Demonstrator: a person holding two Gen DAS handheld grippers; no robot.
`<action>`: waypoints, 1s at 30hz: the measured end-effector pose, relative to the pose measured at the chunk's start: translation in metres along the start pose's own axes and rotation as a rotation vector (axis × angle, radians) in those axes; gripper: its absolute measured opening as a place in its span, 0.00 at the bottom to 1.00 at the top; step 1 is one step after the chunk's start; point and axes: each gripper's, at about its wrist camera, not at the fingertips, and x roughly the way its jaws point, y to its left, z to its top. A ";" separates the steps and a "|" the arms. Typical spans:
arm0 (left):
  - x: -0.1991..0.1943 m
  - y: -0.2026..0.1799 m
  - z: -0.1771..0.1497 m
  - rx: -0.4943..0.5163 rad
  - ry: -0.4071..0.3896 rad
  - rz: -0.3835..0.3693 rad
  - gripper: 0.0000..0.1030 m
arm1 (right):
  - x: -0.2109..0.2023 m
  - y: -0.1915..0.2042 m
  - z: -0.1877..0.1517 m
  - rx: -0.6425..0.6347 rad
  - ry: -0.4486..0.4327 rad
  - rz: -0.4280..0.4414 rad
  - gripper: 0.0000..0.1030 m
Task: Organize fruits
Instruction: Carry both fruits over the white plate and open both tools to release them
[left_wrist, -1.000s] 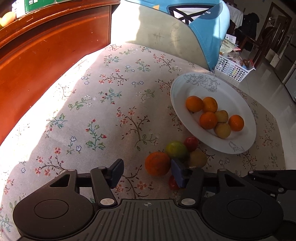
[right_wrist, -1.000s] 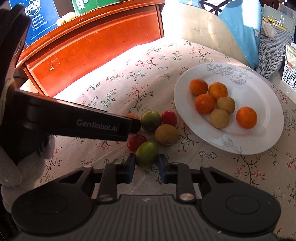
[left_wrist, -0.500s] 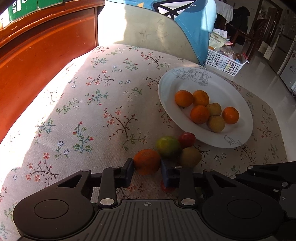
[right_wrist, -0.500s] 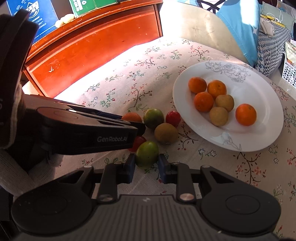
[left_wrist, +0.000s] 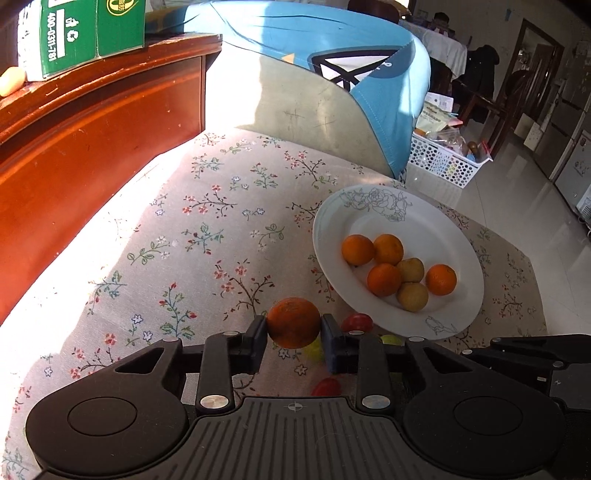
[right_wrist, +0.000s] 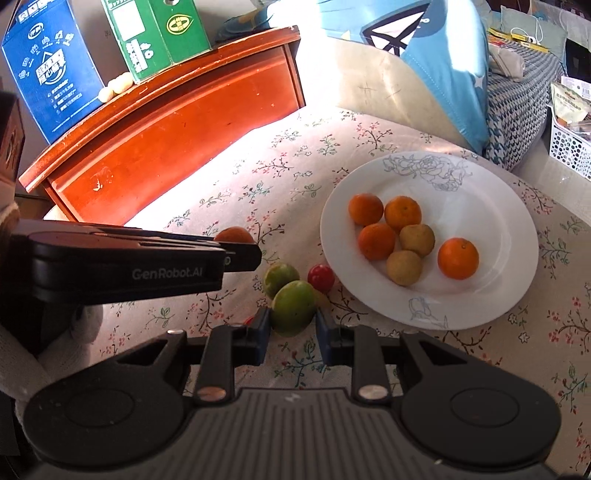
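Observation:
My left gripper (left_wrist: 293, 334) is shut on an orange (left_wrist: 293, 322) and holds it just above the floral cloth. My right gripper (right_wrist: 291, 321) is shut on a green fruit (right_wrist: 294, 307), also lifted off the cloth. From the right wrist view the left gripper (right_wrist: 236, 254) reaches in from the left with the orange (right_wrist: 234, 234) at its tip. On the cloth lie a second green fruit (right_wrist: 281, 276) and a red tomato (right_wrist: 320, 278). The white plate (right_wrist: 491, 192) to the right holds several oranges and two brownish fruits.
A red-brown wooden cabinet (right_wrist: 166, 133) with blue and green cartons stands at the back left. A cushion with a blue cover (left_wrist: 332, 74) lies behind the plate. A white perforated basket (left_wrist: 443, 162) sits on the floor at the far right. A red tomato (left_wrist: 327, 387) lies under the left gripper.
The left gripper closed on the orange and raised it off the cloth. The right gripper, shut on the green fruit throughout, lifted it as well.

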 end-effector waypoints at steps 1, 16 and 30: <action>-0.002 -0.001 0.004 -0.003 -0.012 -0.002 0.28 | -0.003 -0.002 0.003 0.007 -0.012 -0.003 0.25; 0.005 -0.026 0.054 0.007 -0.102 -0.041 0.28 | -0.033 -0.056 0.049 0.094 -0.146 -0.101 0.26; 0.054 -0.044 0.073 0.001 -0.068 -0.066 0.28 | 0.001 -0.099 0.061 0.177 -0.076 -0.144 0.26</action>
